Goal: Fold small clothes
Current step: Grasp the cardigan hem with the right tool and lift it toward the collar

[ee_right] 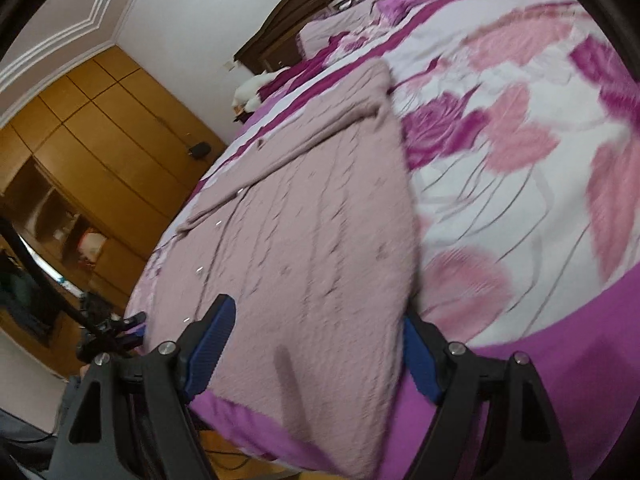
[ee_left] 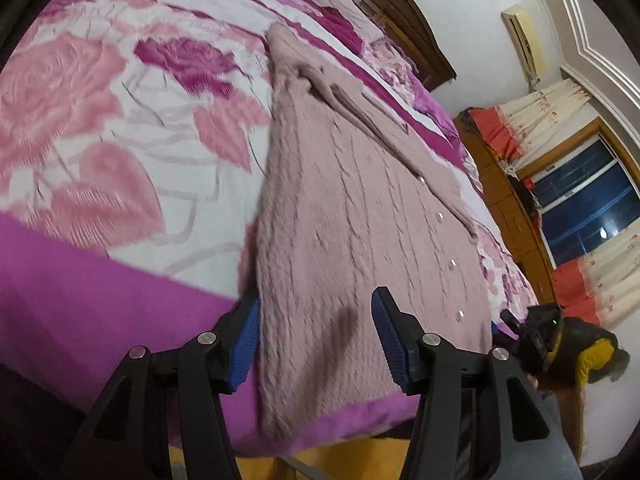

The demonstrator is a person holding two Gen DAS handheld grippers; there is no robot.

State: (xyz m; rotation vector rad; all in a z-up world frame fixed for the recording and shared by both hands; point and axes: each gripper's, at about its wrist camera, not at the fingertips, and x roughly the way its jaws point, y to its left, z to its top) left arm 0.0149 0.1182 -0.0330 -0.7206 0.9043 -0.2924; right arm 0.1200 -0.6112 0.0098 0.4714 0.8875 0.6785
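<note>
Your pink knit cardigan (ee_left: 360,208) lay flat on the rose-print bedspread (ee_left: 100,128), wardrobe (ee_right: 100,128) & curtained window (ee_left: 580,192) nearby; left gripper (ee_left: 316,344) & right gripper (ee_right: 316,344) both gaped, holding nothing.

We see our right hand-held gripper (ee_right: 316,340) with its blue-padded jaws standing wide apart over the near hem of a dusty-pink knitted cardigan (ee_right: 304,216), which lies flat on the bed (ee_right: 520,184) with its rose-patterned cover; a wooden wardrobe (ee_right: 100,152) stands at the left.
</note>
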